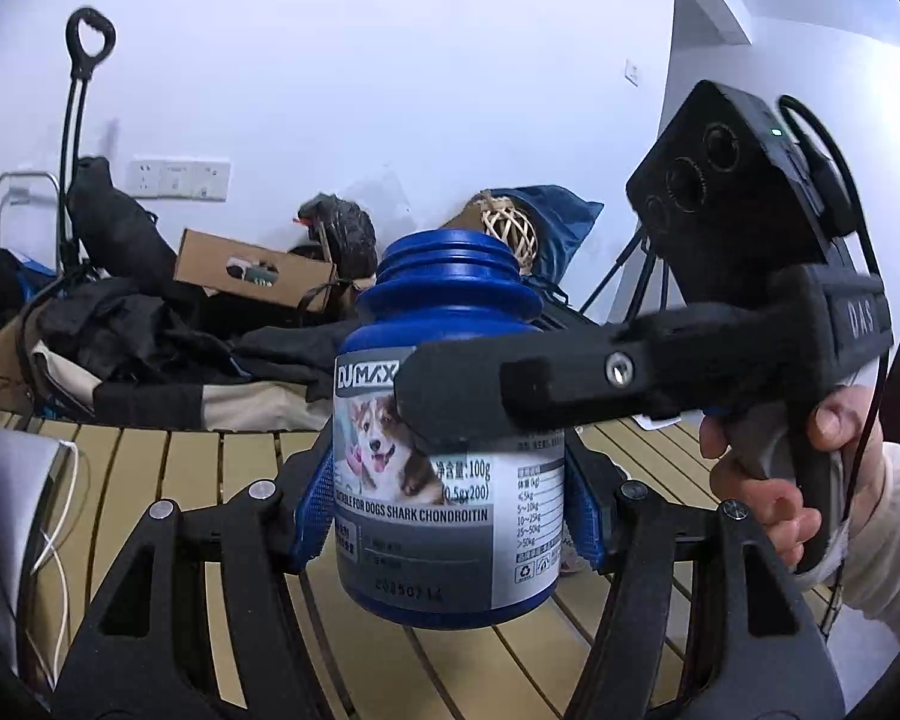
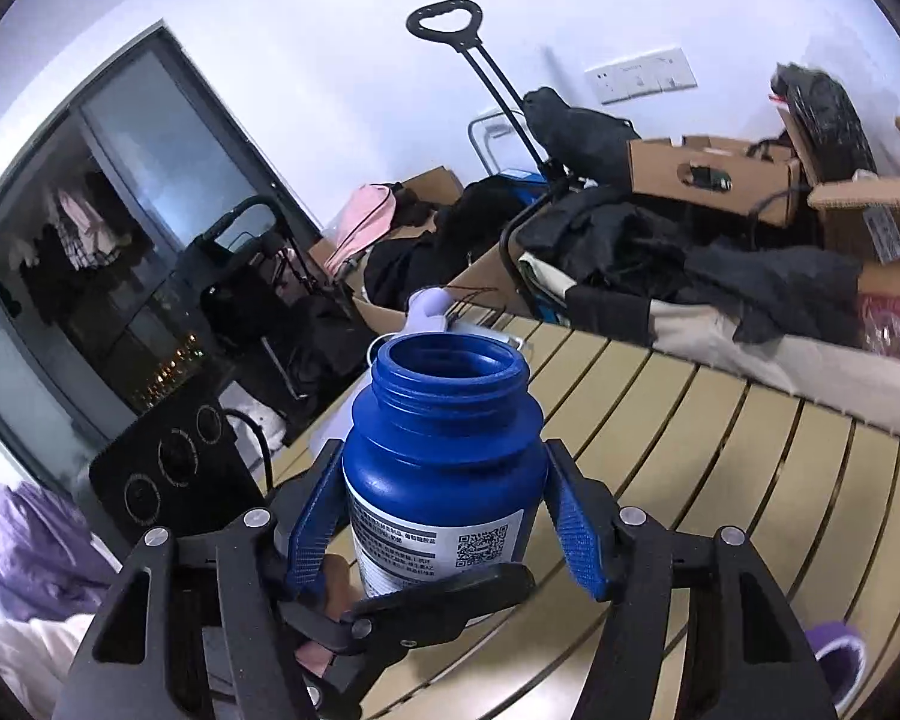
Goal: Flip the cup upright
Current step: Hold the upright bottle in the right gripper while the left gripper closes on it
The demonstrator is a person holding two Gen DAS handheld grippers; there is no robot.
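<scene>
Both jaws were closed on one blue bottle (image 1: 450, 438).

It was held upright above the slatted table (image 1: 150, 468), mouth up and uncapped, by the left gripper (image 1: 447, 486) low on its label and the right gripper (image 2: 444, 516) across its body.

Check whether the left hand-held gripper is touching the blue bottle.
Touching. Left wrist view shows pads of the left hand-held gripper pressed against both sides of the blue bottle.
</scene>
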